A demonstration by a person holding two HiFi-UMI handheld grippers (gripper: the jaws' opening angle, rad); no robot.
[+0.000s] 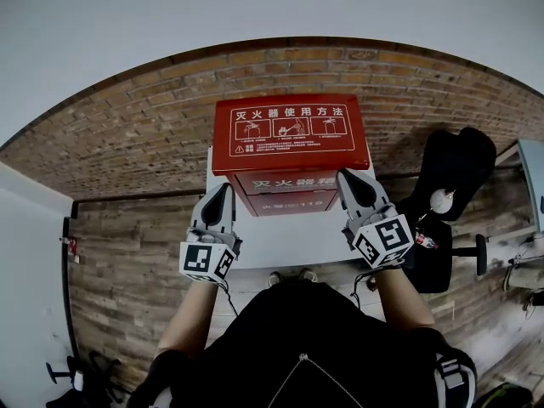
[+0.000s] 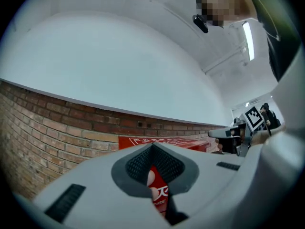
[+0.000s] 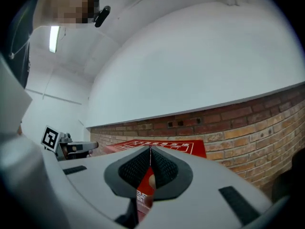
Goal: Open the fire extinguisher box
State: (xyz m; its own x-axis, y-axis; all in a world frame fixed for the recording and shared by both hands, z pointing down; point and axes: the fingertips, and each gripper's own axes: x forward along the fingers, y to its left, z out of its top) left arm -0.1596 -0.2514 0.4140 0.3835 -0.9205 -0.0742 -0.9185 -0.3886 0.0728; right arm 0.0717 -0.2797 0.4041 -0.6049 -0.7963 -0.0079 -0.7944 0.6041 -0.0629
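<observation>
While the red box (image 1: 291,134) is sitting closed at the far edge of the white table (image 1: 289,243), backed against the brick wall (image 1: 127,134), we are holding the left gripper (image 1: 221,190) by its front left corner and the right gripper (image 1: 348,178) by its front right corner. Both claws are pinched together with nothing in them. We are judging the lid as not yet lifted. To do this well, we are aiming to catch the lid's front lip with both tips and raise evenly, so the box is not sliding or tipping.
</observation>
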